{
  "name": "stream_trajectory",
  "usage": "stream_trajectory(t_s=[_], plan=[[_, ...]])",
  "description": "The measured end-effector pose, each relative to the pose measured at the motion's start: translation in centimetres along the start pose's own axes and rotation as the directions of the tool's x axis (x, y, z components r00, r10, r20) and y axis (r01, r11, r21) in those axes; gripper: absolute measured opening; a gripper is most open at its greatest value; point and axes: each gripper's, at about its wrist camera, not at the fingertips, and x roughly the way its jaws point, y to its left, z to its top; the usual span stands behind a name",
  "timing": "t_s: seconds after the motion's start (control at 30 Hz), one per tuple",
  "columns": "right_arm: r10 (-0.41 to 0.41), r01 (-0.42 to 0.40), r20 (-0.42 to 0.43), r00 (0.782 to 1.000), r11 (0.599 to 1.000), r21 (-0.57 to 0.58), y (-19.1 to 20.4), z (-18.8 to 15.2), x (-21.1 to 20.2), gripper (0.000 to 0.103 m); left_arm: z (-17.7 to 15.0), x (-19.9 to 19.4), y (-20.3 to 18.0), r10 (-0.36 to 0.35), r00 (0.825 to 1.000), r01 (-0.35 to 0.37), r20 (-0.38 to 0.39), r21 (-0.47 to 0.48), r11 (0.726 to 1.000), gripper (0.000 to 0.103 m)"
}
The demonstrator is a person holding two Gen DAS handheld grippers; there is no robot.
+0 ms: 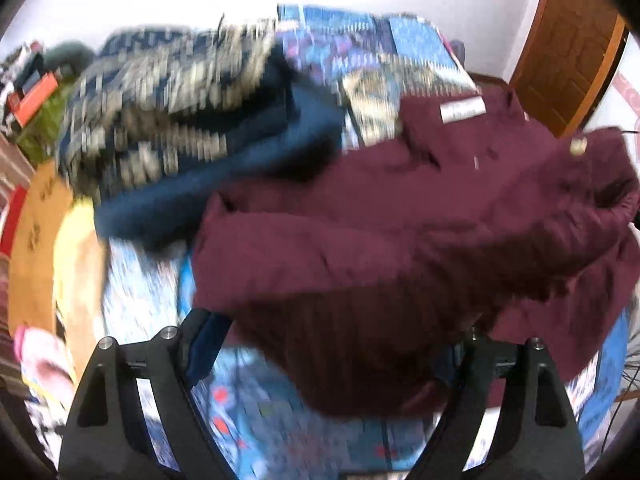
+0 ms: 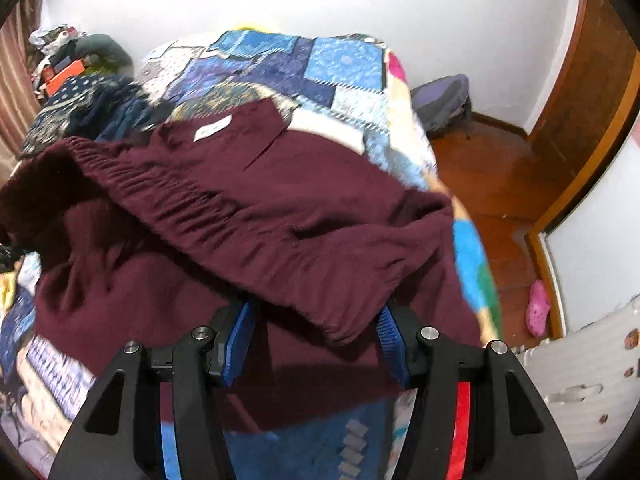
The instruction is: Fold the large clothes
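Observation:
A large maroon knitted garment (image 1: 400,240) with a white label (image 1: 462,110) lies crumpled on the patchwork quilt (image 1: 248,420). My left gripper (image 1: 332,332) hangs over its near edge with jaws wide apart; cloth covers the right fingertip and nothing is pinched. In the right wrist view the same garment (image 2: 280,208) shows its ribbed band and label (image 2: 212,130). My right gripper (image 2: 316,316) stands about half open. A rounded fold of the hem droops loosely between its blue pads (image 2: 240,336) and hides the tips.
A dark blue garment (image 1: 240,168) and a navy-and-cream patterned cloth (image 1: 160,92) lie at the bed's left. The quilt (image 2: 320,60) ends at the right above a wooden floor (image 2: 488,184) with a purple bag (image 2: 440,96), a pink slipper (image 2: 538,314) and a wooden door (image 2: 600,100).

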Motion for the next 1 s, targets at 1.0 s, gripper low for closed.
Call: stream_trajectory(t_s=[1.0], plan=[[-0.030, 0.027, 0.017, 0.999, 0.987, 0.160, -2.9, -1.0, -2.6, 0.052, -2.7, -1.0, 10.8, -0.020, 0.997, 0.003, -0.069, -0.243, 0.970, 0.084]])
